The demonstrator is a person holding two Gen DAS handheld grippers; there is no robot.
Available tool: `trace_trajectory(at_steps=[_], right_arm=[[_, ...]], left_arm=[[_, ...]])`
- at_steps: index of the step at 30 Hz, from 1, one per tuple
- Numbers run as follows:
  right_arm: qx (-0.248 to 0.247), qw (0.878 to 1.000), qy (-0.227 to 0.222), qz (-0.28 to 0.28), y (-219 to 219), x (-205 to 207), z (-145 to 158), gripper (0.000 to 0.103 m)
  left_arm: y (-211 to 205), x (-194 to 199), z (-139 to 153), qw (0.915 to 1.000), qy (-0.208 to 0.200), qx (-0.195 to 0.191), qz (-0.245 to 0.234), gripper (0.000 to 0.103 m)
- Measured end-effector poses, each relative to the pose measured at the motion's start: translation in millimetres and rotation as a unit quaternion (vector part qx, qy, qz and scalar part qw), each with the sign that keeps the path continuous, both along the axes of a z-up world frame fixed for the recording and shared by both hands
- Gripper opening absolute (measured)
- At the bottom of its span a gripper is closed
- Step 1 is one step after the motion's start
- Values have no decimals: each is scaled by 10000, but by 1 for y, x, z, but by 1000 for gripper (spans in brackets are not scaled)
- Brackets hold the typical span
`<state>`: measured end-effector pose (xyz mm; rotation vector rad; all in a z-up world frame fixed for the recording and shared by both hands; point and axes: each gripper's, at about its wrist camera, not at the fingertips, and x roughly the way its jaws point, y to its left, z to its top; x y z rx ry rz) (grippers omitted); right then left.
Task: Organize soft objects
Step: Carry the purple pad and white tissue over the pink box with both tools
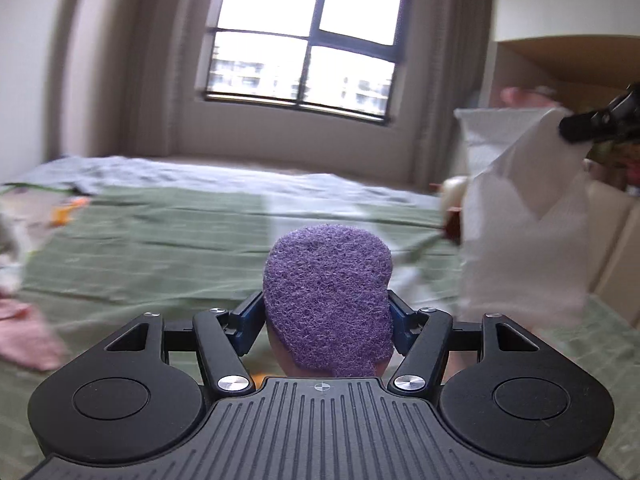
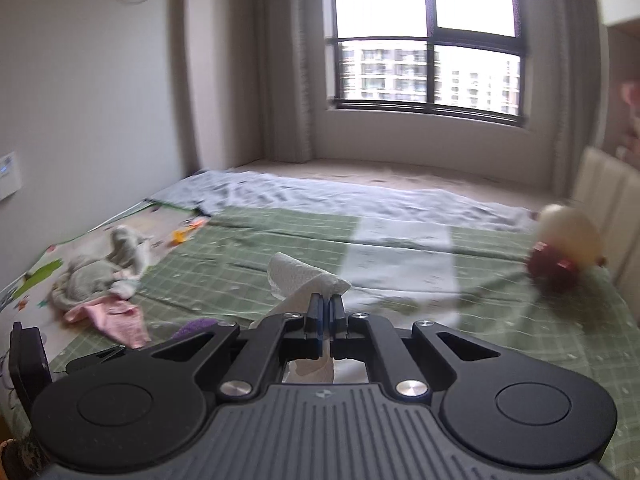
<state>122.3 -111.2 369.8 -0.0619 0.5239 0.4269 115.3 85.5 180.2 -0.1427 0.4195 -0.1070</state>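
My left gripper (image 1: 326, 312) is shut on a purple scouring pad (image 1: 328, 292) that stands upright between the blue-lined fingers, above the green checked bedspread (image 1: 160, 248). My right gripper (image 2: 325, 304) is shut on a white paper towel (image 2: 298, 280); in the left wrist view the towel (image 1: 524, 220) hangs from that gripper (image 1: 568, 128) at the right. The purple pad peeks out at the lower left of the right wrist view (image 2: 194, 327).
A pile of grey and white cloths (image 2: 102, 270) and a pink cloth (image 2: 116, 314) lie at the bed's left side. A cream and red plush toy (image 2: 564, 248) sits by the padded headboard (image 2: 604, 208). A grey sheet (image 2: 320, 196) lies under the window.
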Motion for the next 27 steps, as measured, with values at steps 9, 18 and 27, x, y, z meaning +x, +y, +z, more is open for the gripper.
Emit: trace_trajectory(at_steps=[9, 18, 27], right_arm=[[288, 9959, 542, -669, -108, 22, -71, 3], [564, 9808, 1705, -765, -140, 55, -193, 3], [681, 9659, 2441, -533, -128, 77, -242, 3]], left_arm=[[-143, 55, -50, 9879, 553, -8, -1450, 68], [-216, 95, -139, 9631, 1551, 851, -2029, 69], [-222, 92, -143, 9553, 1434, 1300, -2233, 68]])
